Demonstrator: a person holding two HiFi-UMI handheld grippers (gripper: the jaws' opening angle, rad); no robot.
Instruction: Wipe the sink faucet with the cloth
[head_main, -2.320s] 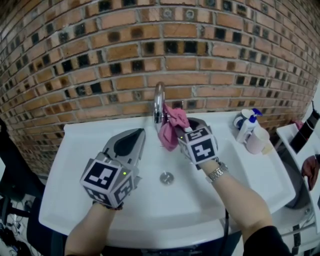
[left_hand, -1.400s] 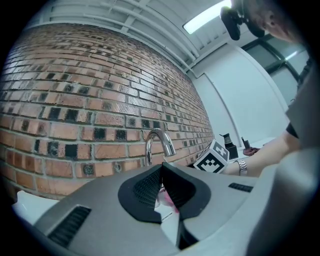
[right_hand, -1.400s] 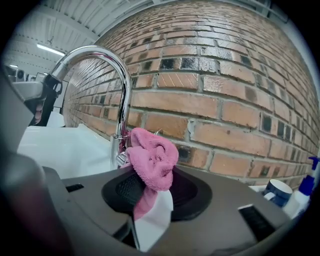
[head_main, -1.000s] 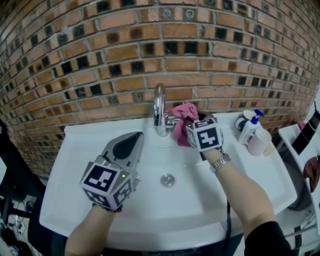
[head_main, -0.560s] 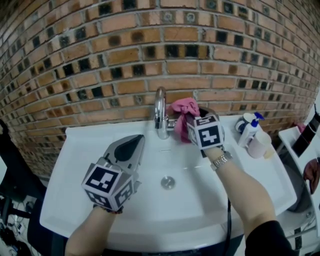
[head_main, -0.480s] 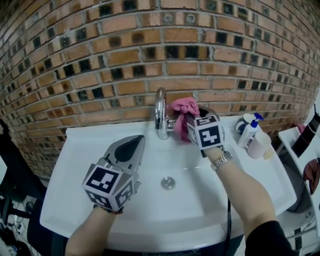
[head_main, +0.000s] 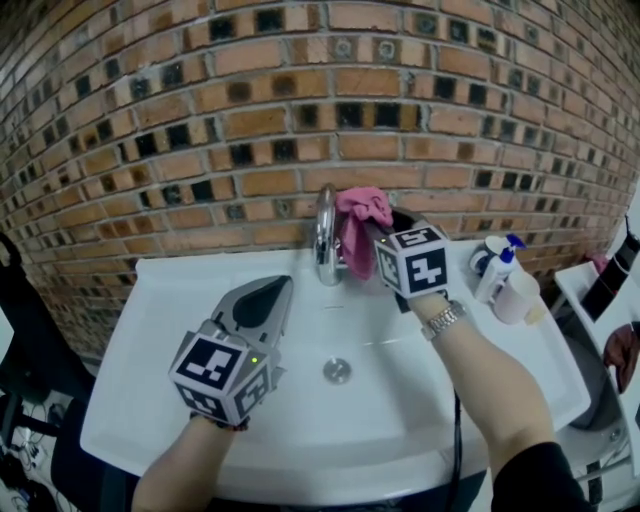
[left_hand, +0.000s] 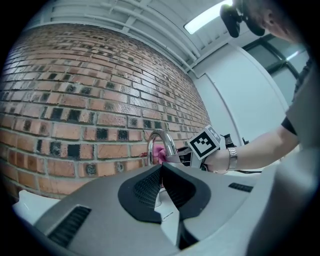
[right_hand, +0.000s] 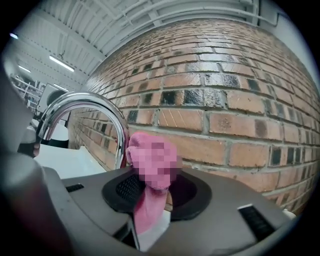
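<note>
A faucet (head_main: 323, 240) is mounted at the white sink's (head_main: 160, 330) back rim, and a pump bottle (head_main: 494, 270) and pale cup (head_main: 515, 296) are set on its right rear corner.

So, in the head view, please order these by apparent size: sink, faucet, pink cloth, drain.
1. sink, clearly the largest.
2. pink cloth and faucet: about alike, and the cloth is partly hidden, so I do not rank them.
3. drain, the smallest.

one faucet (head_main: 322, 240), one cloth (head_main: 357, 222) — one sink (head_main: 150, 335)
</note>
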